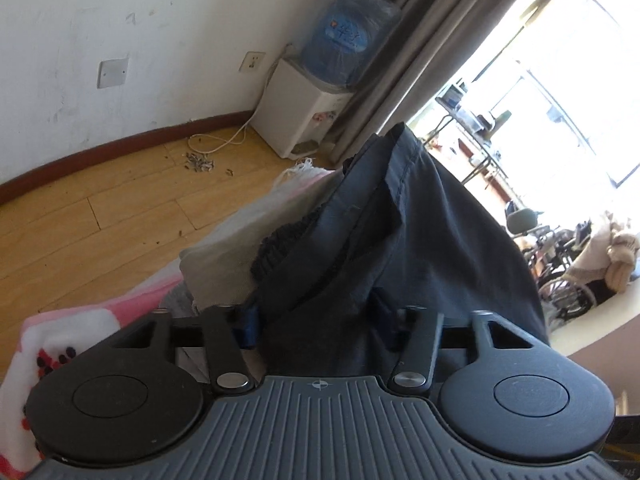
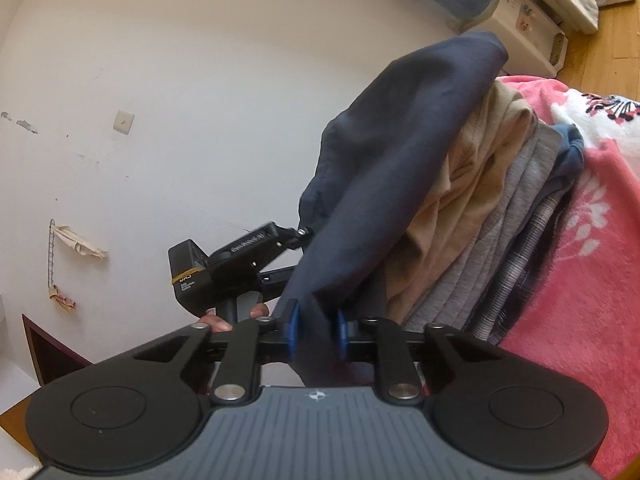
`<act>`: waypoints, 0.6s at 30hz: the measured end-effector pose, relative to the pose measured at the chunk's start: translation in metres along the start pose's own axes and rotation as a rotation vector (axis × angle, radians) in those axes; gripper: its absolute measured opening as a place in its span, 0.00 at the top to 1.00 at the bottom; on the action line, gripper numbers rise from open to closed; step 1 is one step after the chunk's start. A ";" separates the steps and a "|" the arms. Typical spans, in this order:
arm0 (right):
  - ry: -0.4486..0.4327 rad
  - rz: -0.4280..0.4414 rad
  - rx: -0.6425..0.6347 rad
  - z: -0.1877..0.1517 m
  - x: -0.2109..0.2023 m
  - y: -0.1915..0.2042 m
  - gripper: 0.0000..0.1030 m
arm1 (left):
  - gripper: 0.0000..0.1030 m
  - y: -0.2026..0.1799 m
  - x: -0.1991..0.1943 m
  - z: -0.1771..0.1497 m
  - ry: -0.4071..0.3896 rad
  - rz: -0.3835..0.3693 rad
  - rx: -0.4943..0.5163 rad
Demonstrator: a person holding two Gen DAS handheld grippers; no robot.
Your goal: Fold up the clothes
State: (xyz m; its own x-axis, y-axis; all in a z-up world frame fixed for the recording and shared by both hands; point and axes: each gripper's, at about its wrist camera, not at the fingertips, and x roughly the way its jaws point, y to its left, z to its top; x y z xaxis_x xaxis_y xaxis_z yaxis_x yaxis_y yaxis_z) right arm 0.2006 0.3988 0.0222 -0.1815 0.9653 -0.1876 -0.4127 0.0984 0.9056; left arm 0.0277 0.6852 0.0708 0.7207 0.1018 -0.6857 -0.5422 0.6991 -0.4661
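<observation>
Two grippers pinch one dark navy fabric garment, lifted above a pile of folded clothes. The right gripper has its blue-padded fingers pressed onto a bunched edge of the garment. The left gripper also clamps the cloth, which fills the gap between its fingers. Beneath the garment, the pile shows tan and grey layers resting on a pink and white fleece blanket. Beyond the pile, a white water dispenser with a blue bottle stands against the wall beside grey curtains.
</observation>
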 end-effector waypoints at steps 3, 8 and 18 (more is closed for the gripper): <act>-0.006 -0.003 -0.008 0.000 -0.001 0.004 0.91 | 0.82 -0.006 -0.004 0.001 -0.033 0.009 0.029; -0.020 0.013 -0.005 0.001 0.000 0.013 0.93 | 0.86 -0.018 -0.008 0.011 -0.054 0.042 0.117; -0.033 0.075 0.087 0.002 0.031 0.021 0.94 | 0.86 -0.021 -0.003 0.043 -0.037 0.081 0.225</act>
State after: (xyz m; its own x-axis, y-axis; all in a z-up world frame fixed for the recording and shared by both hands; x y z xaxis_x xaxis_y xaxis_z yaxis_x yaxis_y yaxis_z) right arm 0.1881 0.4312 0.0356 -0.1789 0.9781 -0.1066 -0.3192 0.0448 0.9466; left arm 0.0551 0.7006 0.1069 0.6963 0.1871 -0.6930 -0.4921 0.8273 -0.2711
